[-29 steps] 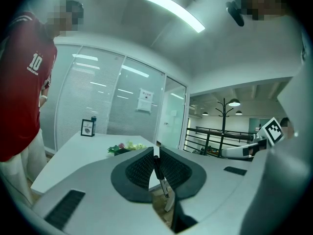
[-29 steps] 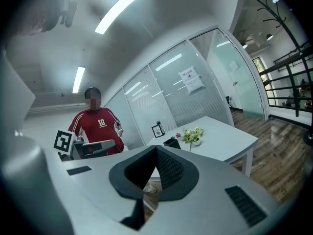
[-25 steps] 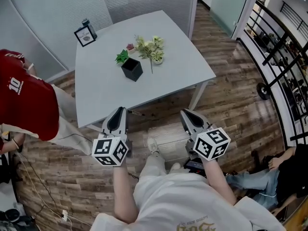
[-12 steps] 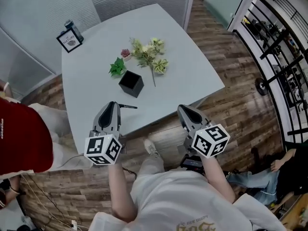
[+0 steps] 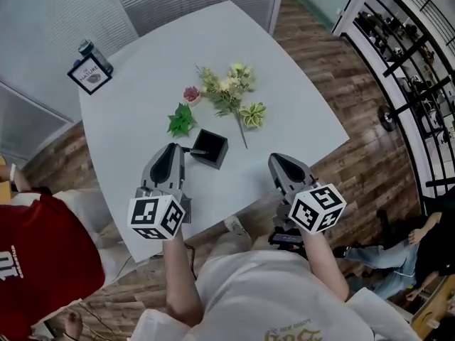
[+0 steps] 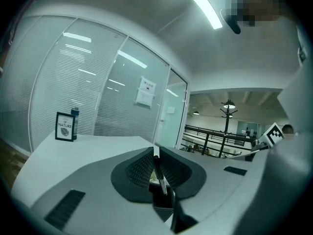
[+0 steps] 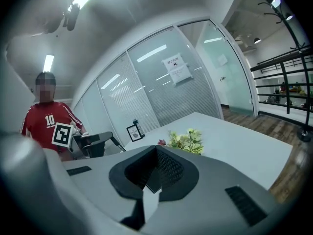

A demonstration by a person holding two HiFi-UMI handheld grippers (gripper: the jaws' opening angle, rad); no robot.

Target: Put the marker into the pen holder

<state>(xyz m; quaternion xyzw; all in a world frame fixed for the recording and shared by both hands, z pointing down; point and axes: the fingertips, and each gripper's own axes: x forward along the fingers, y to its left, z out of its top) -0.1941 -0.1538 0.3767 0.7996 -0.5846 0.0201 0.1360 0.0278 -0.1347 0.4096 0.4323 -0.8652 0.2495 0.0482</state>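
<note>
**A:** How far along are we?

**B:** Partway, by our reckoning. Our left claw pinches the marker between its pads, so the pick-up is done. The marker isn't in the pen holder yet. The holder stands on the bench just beside the claw's tip, at three o'clock from it. The marker points that way, but we can't tell whether it touches the rim.

**A:** What's left for us?

**B:** Bring it over the open top, tip it down and let go.

**A:** And our right claw?

**B:** Pressed together with nothing in it, further out at three o'clock, over the bench's edge.

**A:** What are we handling?

**B:** A slim, dark rod of a marker, gripped by dark pads with a fine ribbed grid. The holder is a matte black square box. The bench is pale and smooth, with rounded corners. The flowers, at one o'clock from the holder, look artificial to us.
</note>
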